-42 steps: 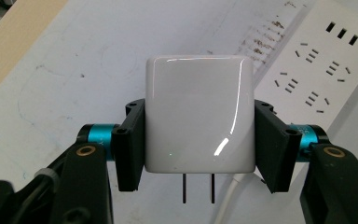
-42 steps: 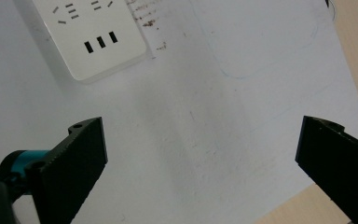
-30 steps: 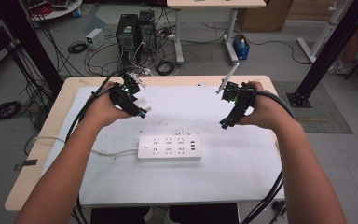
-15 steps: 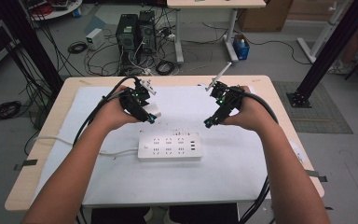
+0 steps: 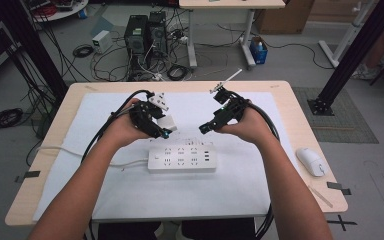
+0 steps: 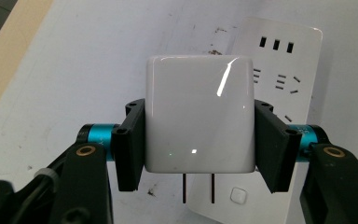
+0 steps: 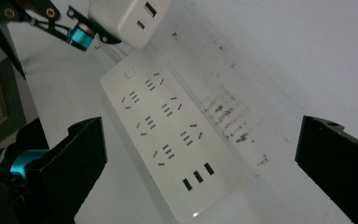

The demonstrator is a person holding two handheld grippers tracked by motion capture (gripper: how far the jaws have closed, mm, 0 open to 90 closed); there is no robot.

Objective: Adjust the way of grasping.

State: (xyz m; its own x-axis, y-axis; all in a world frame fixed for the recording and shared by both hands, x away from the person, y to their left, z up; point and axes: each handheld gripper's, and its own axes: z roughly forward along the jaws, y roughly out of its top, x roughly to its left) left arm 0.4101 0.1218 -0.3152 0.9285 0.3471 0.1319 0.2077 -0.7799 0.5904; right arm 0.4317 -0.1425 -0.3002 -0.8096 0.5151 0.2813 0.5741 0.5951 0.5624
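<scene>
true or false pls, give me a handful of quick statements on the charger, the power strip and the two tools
1. The left tool is shut on the white charger. True.
2. The charger is already plugged into the power strip. False: it is held above the strip, with both prongs bare in the left gripper view.
3. The right tool grips the power strip. False: its jaws stand wide apart above the strip, with nothing between them.
4. The power strip lies flat on the white mat. True.
5. A white computer mouse sits near the table's right edge. True.
6. Every socket on the strip has a plug in it. False: the sockets in view are all free.
</scene>
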